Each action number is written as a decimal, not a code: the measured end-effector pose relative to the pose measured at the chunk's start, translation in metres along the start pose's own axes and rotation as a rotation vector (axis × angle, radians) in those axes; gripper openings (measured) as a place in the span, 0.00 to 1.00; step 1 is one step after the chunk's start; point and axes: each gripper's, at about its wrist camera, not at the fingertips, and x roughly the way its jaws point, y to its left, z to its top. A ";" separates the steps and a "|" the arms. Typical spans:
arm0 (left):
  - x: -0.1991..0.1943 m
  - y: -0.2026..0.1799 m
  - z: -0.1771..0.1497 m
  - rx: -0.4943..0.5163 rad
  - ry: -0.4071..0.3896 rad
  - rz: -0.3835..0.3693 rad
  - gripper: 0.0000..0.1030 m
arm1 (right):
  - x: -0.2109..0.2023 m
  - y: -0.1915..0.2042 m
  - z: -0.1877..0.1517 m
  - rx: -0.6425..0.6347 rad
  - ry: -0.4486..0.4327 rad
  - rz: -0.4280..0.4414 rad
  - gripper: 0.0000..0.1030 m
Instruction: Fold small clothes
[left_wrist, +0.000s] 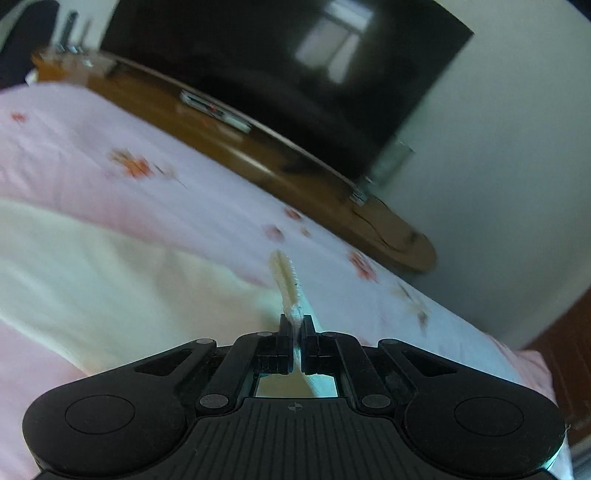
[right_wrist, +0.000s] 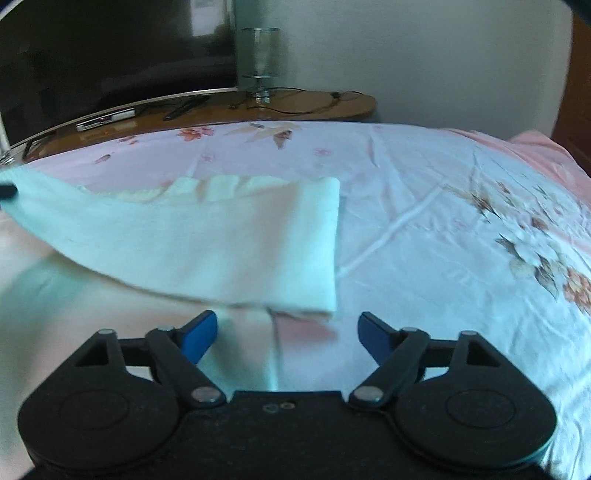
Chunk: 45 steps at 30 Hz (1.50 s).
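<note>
A small cream knit garment (right_wrist: 207, 243) lies on the pink floral bedsheet (right_wrist: 443, 206). Its left part is lifted off the bed toward the view's left edge. My left gripper (left_wrist: 295, 325) is shut on a ribbed edge of this garment (left_wrist: 286, 280), which sticks up between the black fingers. The rest of the cloth (left_wrist: 110, 266) hangs to the left below it. My right gripper (right_wrist: 286, 328) is open and empty, its blue fingertips (right_wrist: 201, 334) just in front of the garment's near folded edge.
A curved wooden shelf (right_wrist: 295, 107) runs along the bed's far side, with a dark TV screen (left_wrist: 258, 66), a glass (right_wrist: 260, 55), cables and a remote on it. A pale wall (left_wrist: 498, 184) stands behind. The floral sheet (left_wrist: 184, 177) extends right.
</note>
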 end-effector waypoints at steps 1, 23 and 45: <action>-0.002 0.008 0.003 -0.008 -0.008 0.021 0.03 | 0.002 0.003 0.002 -0.004 -0.002 0.008 0.63; -0.015 0.061 -0.018 0.058 0.013 0.231 0.04 | -0.024 -0.019 0.004 0.085 -0.023 0.053 0.22; 0.044 0.041 -0.023 0.088 0.097 0.255 0.04 | 0.028 -0.003 0.046 0.039 -0.025 0.098 0.39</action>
